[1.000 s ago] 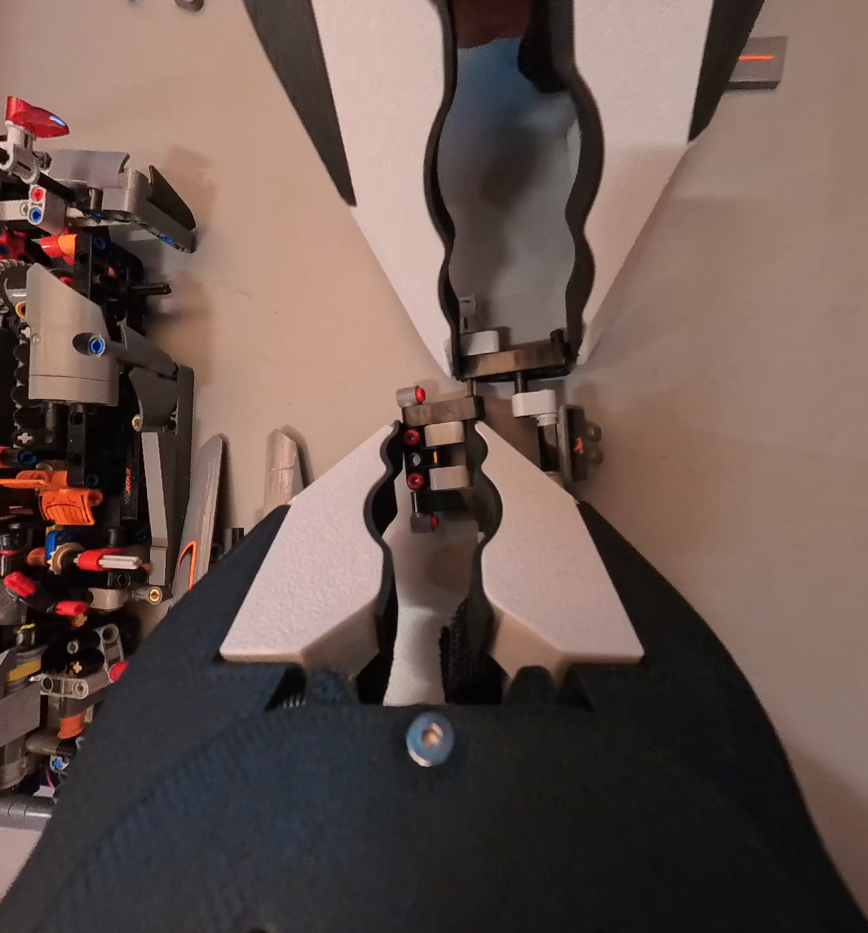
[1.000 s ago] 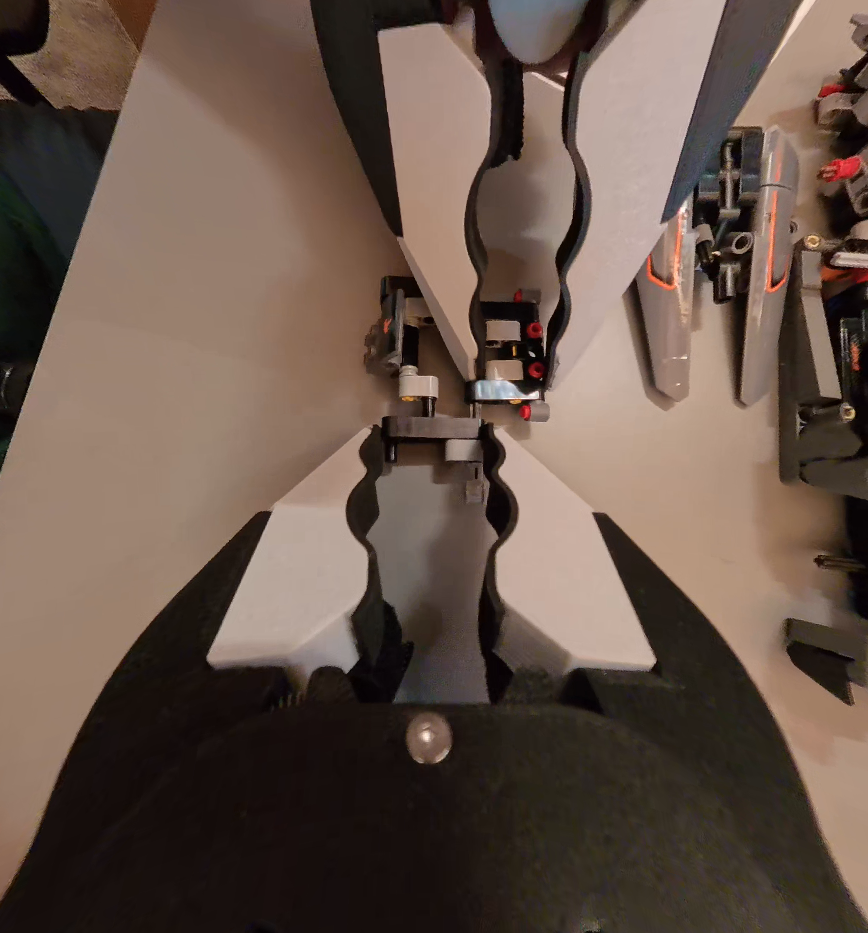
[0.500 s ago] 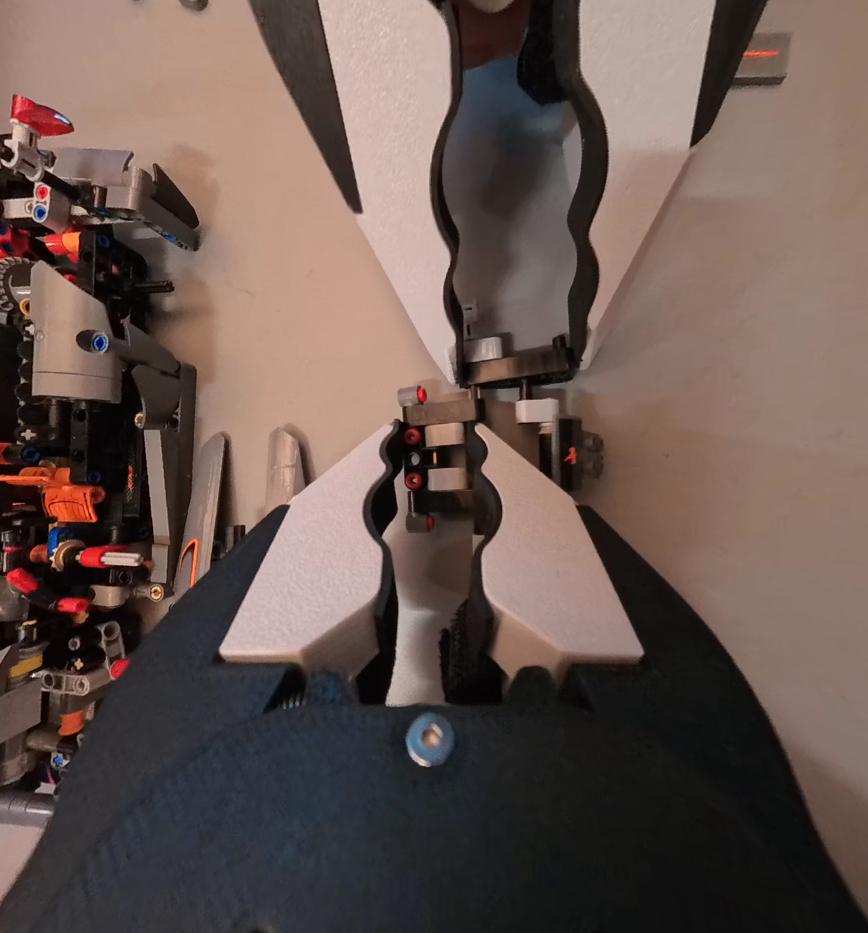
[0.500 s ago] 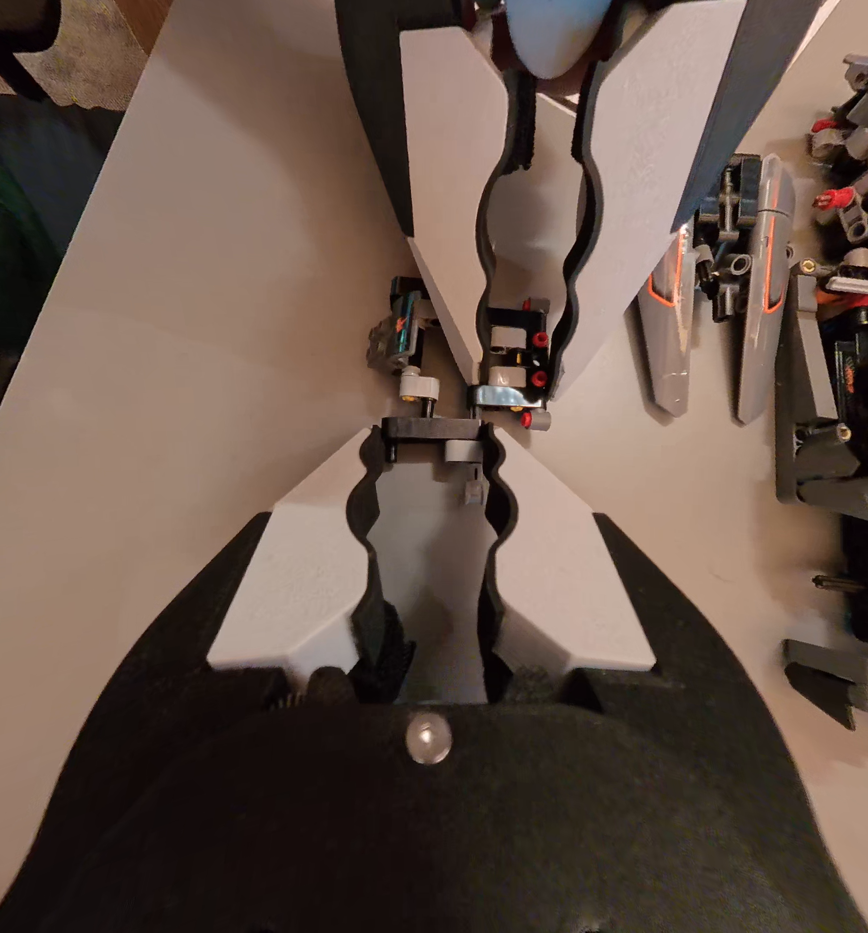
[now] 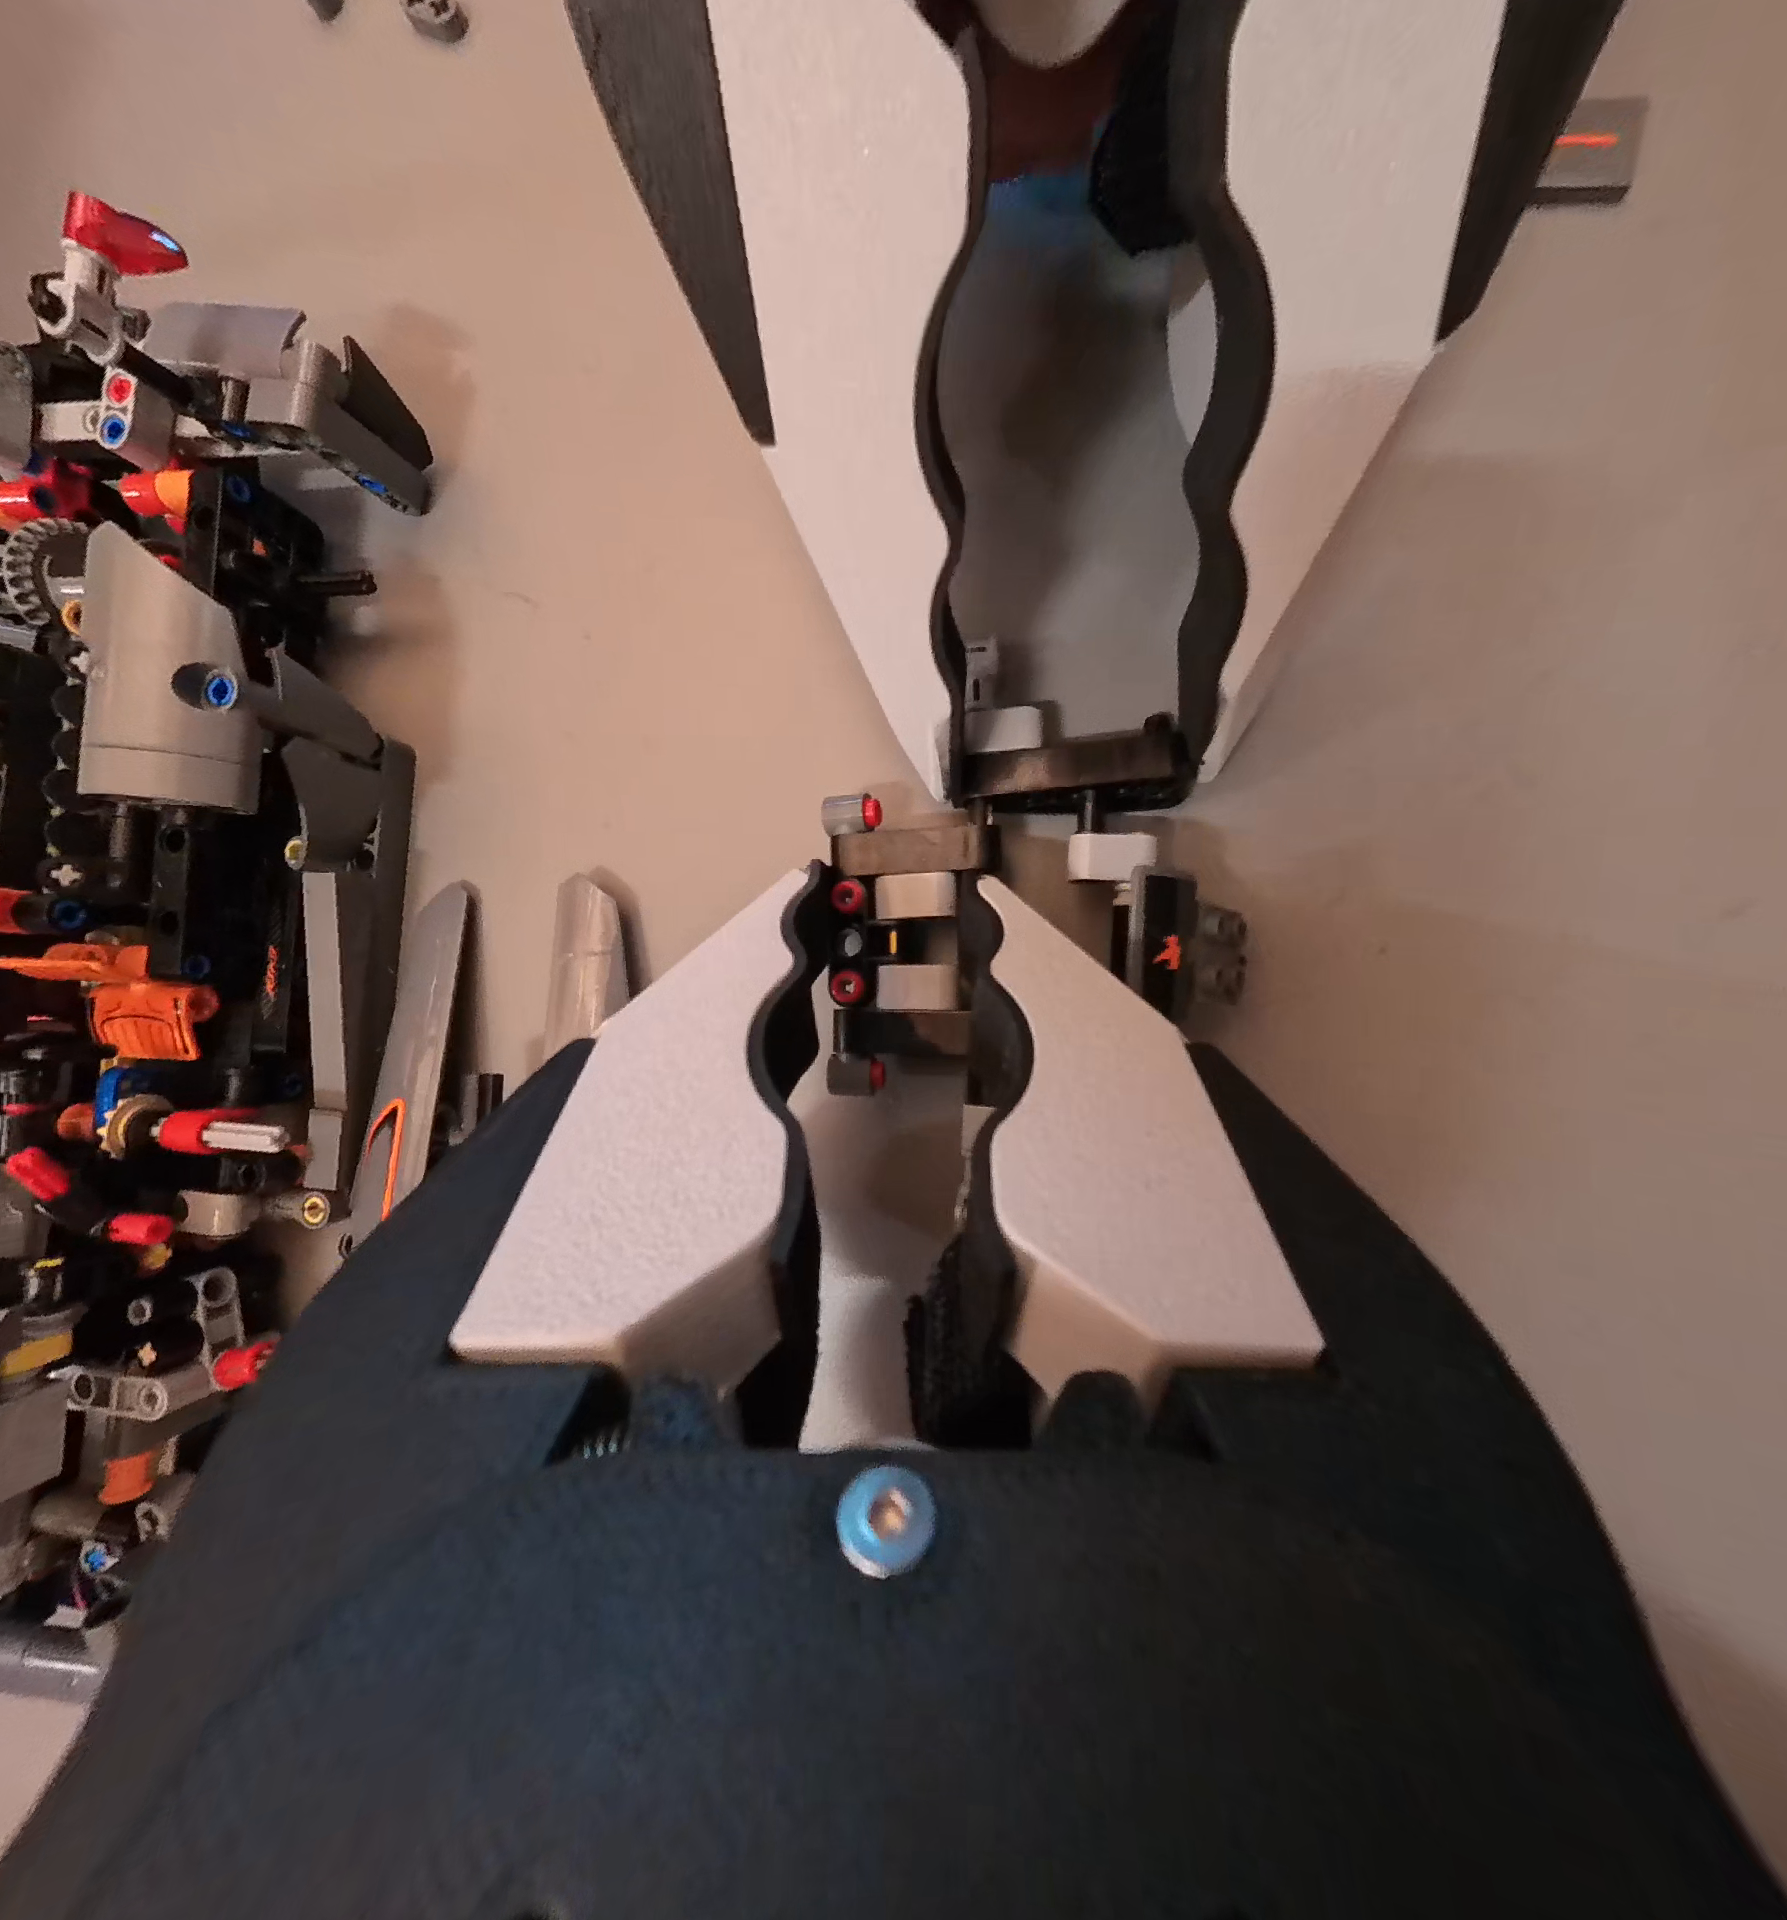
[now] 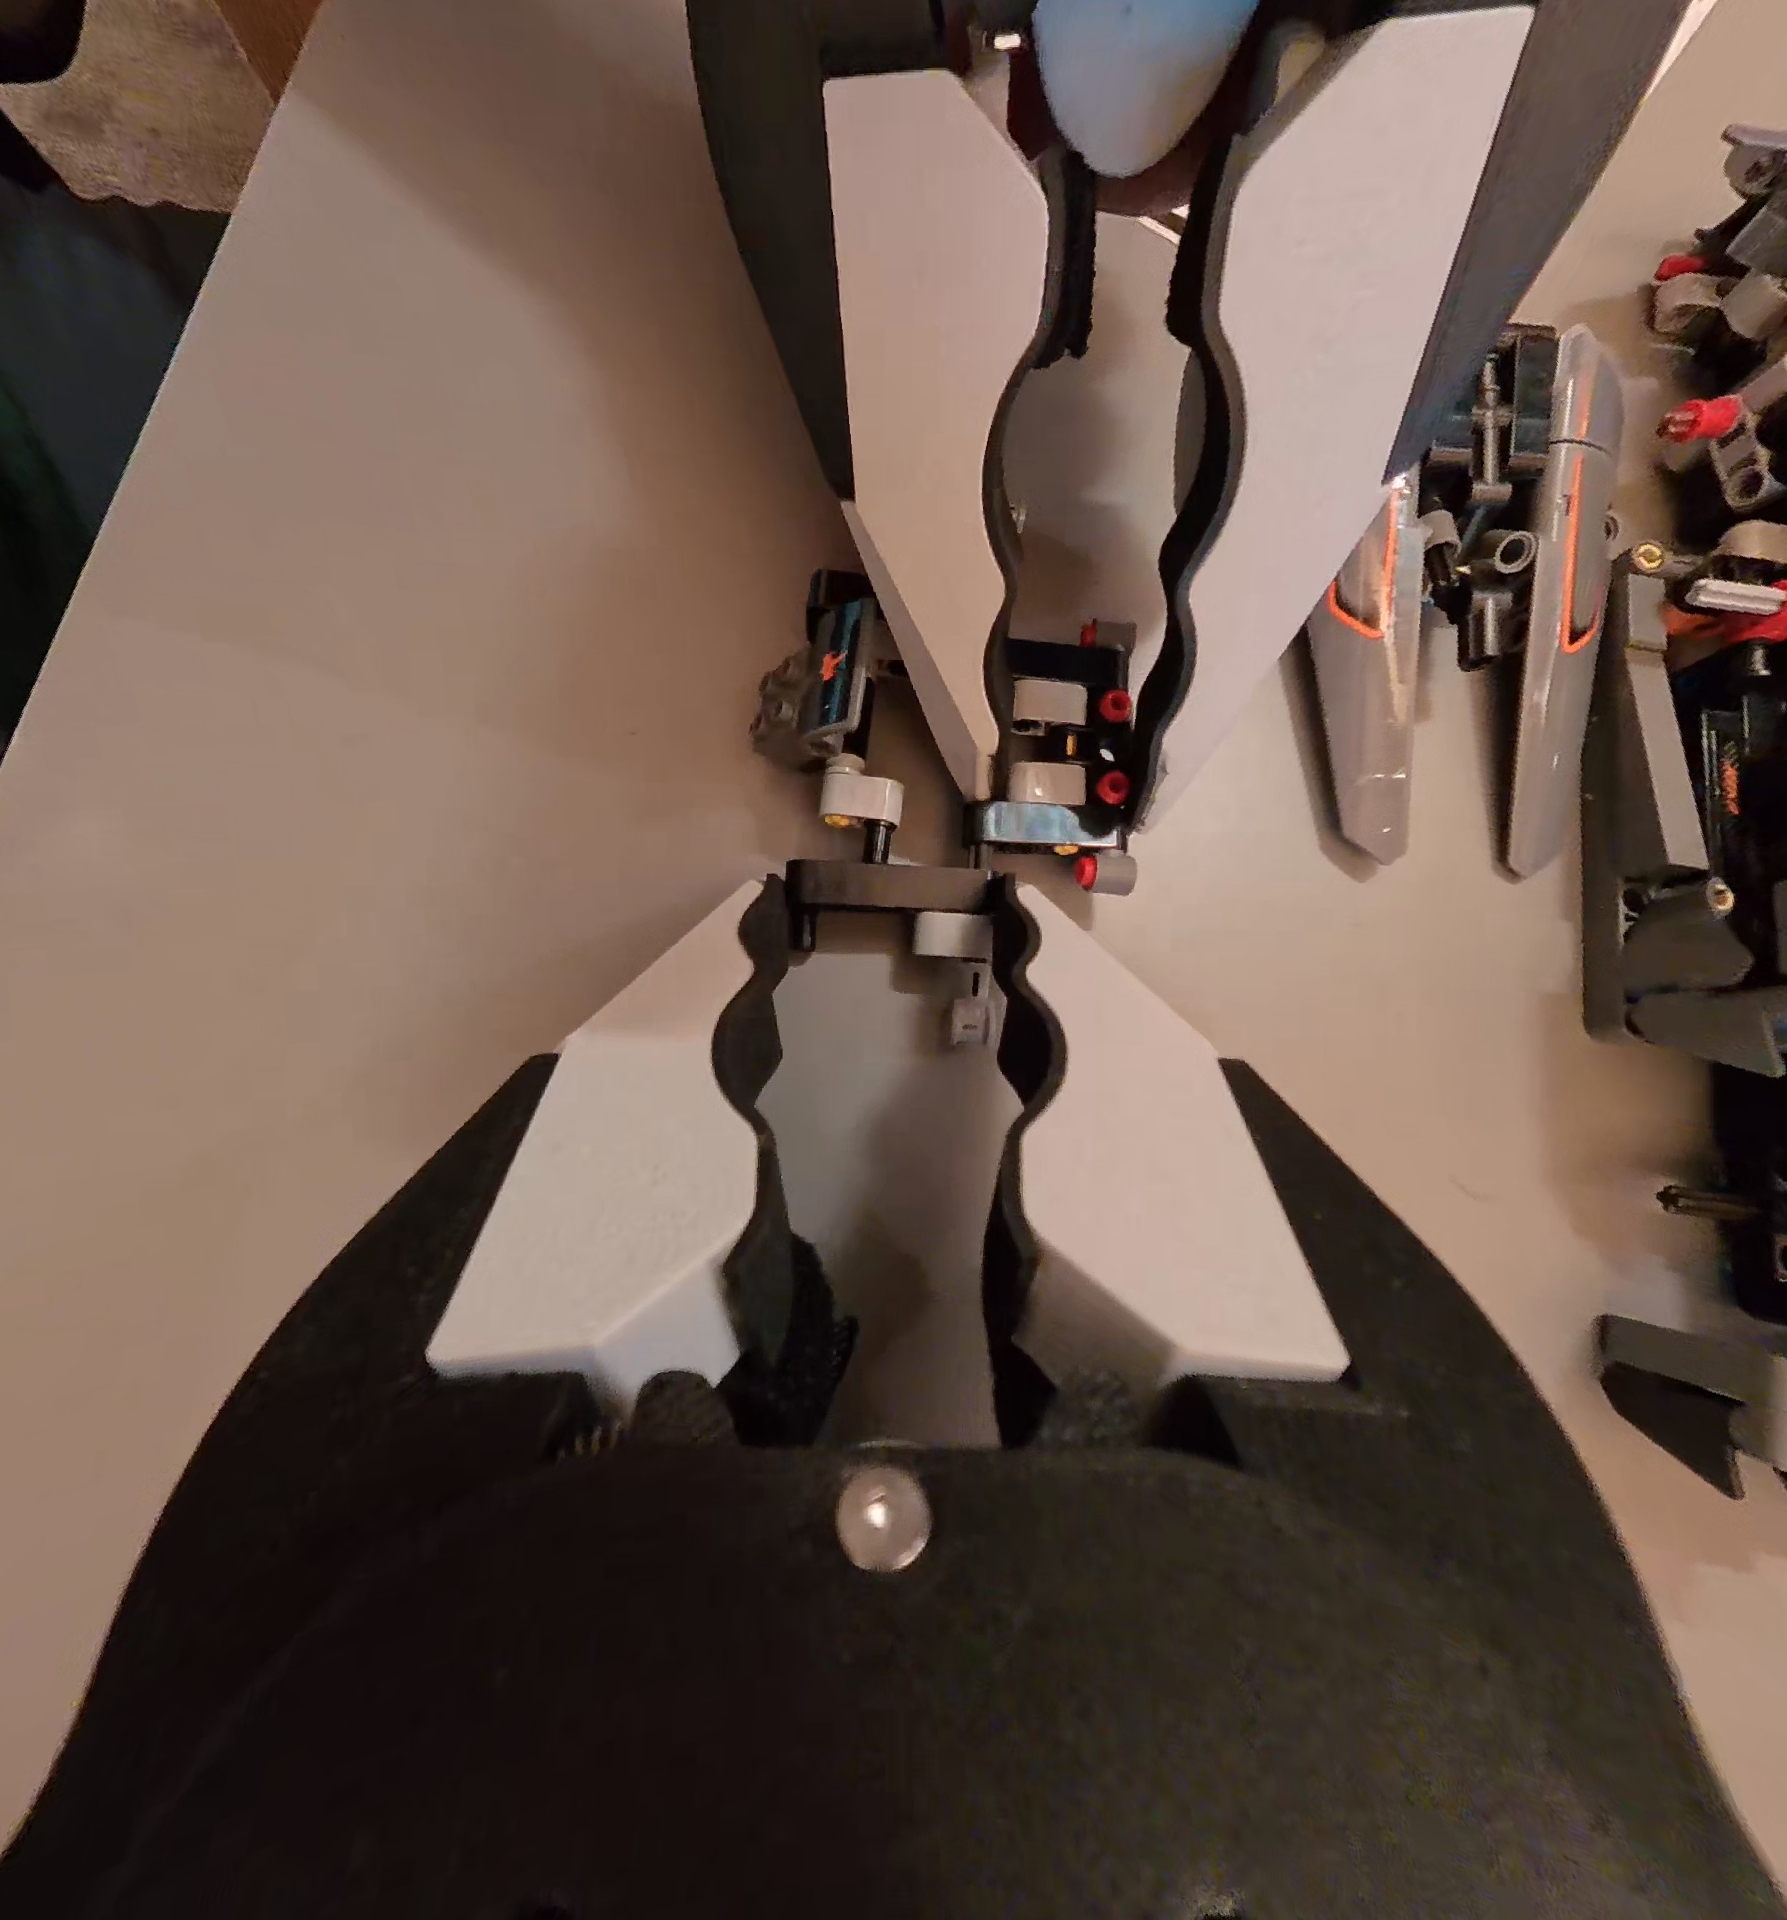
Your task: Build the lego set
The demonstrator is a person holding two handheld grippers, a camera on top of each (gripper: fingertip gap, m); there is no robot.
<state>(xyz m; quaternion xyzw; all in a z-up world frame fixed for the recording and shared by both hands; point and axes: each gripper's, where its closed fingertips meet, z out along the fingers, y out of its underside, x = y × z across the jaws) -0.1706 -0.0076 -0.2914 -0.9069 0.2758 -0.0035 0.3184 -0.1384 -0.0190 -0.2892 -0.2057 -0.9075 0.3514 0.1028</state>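
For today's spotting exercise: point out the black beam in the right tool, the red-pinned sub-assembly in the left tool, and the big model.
black beam (image 6: 894, 885), right wrist view, its top face.
red-pinned sub-assembly (image 5: 894, 951), left wrist view, its middle.
big model (image 5: 156, 675), left wrist view, grey panel.

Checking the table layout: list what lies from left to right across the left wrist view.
Large lego model → two loose grey pointed panels → red-pinned sub-assembly in the left gripper → small black piece with an orange mark.

Beige tabletop (image 6: 369, 727), warm dim light; carpeted floor (image 6: 130, 156) beyond table edge.
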